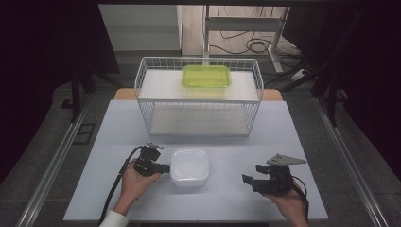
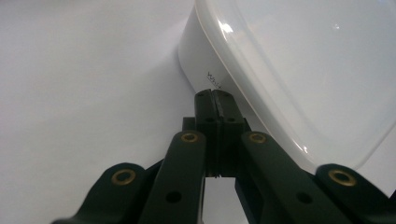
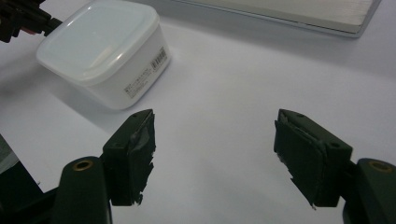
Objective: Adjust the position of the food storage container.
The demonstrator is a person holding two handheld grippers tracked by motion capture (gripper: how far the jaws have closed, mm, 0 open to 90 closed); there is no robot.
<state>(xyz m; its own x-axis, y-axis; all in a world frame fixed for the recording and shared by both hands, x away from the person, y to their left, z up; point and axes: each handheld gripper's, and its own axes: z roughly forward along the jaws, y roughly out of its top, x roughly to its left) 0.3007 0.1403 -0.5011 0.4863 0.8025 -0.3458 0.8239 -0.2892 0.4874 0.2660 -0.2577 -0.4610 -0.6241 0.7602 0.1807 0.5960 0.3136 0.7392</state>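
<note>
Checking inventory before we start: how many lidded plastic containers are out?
2: a white container on the table by the left tongs, and a green container on the wire rack's top shelf.

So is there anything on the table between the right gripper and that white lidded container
Nothing visible does. The right gripper is open, and the stretch of table between it and the white lidded container is bare. The left gripper, shut, sits at the container's far side.

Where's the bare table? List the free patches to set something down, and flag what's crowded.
Free: the table left of the left gripper; the stretch between the white container and the right gripper; the strip before the wire rack. Crowded: the container's left side, where the shut left gripper meets it.
</note>
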